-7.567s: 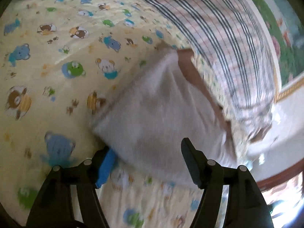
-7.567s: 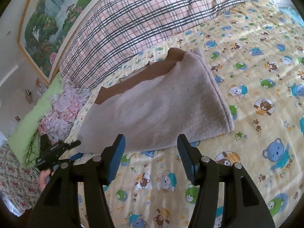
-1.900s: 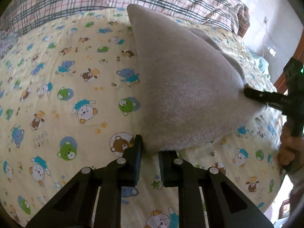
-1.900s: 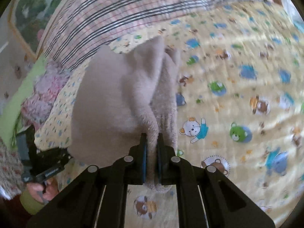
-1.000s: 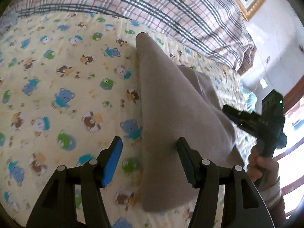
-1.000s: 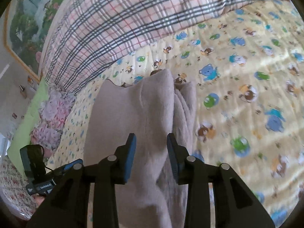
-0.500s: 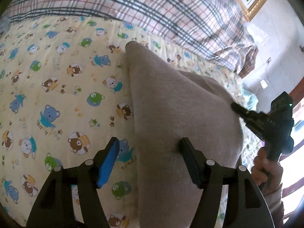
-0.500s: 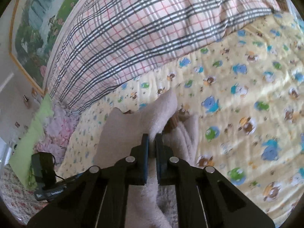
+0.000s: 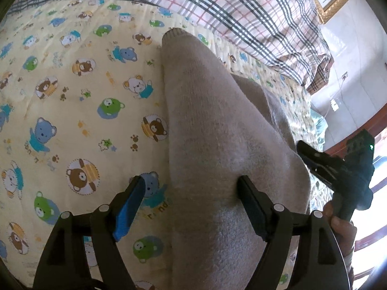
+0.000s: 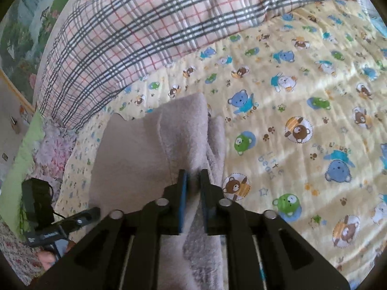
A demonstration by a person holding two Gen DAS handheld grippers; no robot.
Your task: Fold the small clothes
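Note:
A folded beige fleece garment [image 9: 217, 133] lies on the yellow bear-print bedsheet [image 9: 72, 96]. My left gripper [image 9: 191, 188] is open and hovers over the garment's near left edge, holding nothing. My right gripper [image 10: 193, 176] is shut on a raised fold of the beige garment [image 10: 174, 130]. The right gripper also shows at the garment's right edge in the left wrist view [image 9: 338, 169]. The left gripper shows at the lower left of the right wrist view [image 10: 60, 222].
A pink plaid quilt [image 10: 145, 24] lies along the far side of the bed. A floral pillow [image 10: 50, 149] and a green cloth sit at the left. A framed painting [image 10: 21, 24] hangs on the wall. A wooden bed edge [image 9: 350, 133] is at the right.
My left gripper let go of the garment about a second ago and stays open above it. My right gripper opened briefly, then shut again on a fold of the garment.

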